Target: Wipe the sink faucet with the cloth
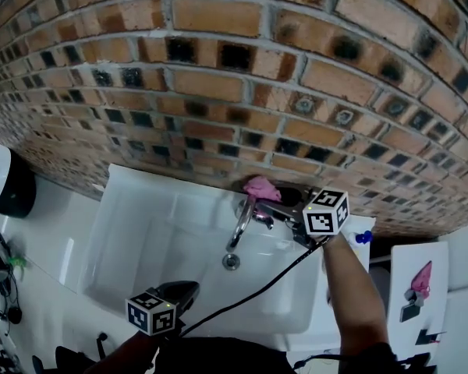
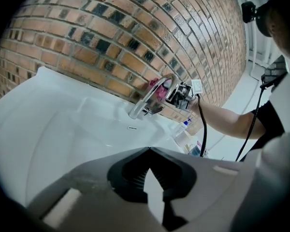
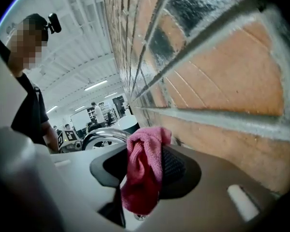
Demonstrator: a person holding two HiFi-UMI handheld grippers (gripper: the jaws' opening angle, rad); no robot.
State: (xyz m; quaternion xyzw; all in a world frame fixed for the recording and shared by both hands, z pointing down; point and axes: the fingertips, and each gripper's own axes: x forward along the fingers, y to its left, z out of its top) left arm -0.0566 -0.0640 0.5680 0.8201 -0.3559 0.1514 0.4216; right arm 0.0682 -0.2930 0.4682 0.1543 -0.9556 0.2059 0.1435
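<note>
Cloth point(image 1: 259, 187) — pinched by right hand-held gripper point(image 3: 145, 158) | just beside faucet point(image 1: 240, 228) | left hand-held gripper point(image 2: 150, 150) pressed together

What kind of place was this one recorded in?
Likely a washbasin set up in a big workshop hall: white sink, chrome faucet, brick wall, and ceiling strip lights beyond.

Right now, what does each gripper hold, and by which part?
The right gripper pinches the pink cloth by a bunched fold; the left gripper, jaws together, holds nothing.
</note>
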